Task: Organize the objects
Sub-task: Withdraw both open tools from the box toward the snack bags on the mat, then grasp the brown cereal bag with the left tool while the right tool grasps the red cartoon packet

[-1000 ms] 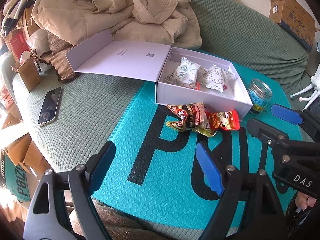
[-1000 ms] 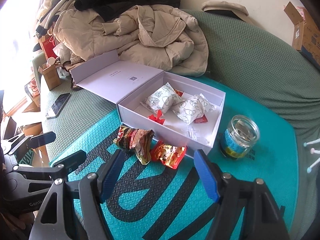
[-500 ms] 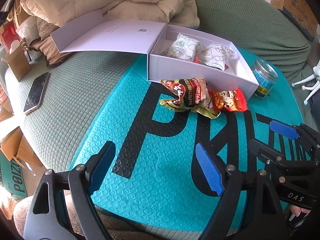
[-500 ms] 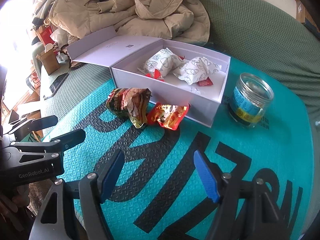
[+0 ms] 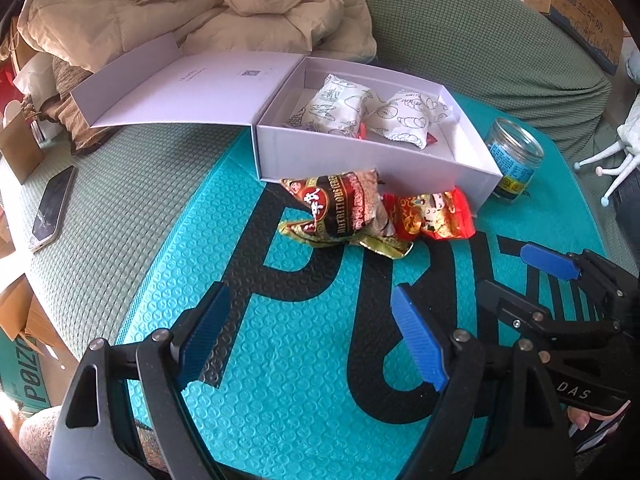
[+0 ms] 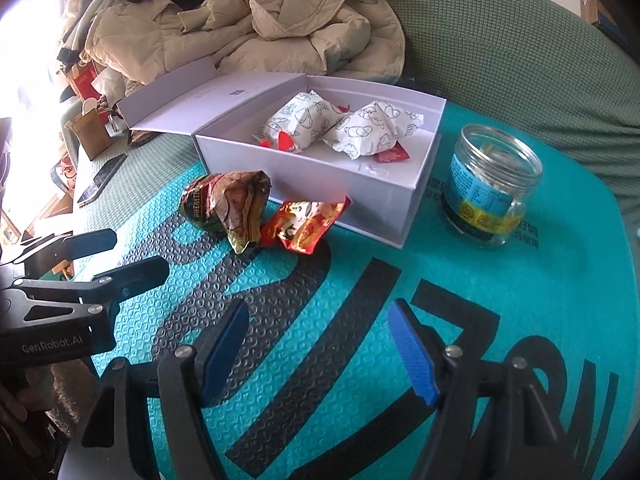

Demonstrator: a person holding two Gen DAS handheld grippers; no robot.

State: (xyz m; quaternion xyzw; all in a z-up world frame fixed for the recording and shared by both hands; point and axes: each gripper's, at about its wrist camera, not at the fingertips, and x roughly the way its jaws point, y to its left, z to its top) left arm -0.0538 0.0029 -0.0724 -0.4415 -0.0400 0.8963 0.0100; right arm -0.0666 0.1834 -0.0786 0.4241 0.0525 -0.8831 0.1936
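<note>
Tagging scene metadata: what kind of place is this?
Probably a lived-in home room, cluttered: a green sofa heaped with a beige coat, shipping cartons, and a phone left lying out.

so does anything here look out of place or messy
Yes: two crumpled snack packets, a brown one and a red one, lie on the teal mat against the white box rather than inside it.
</note>
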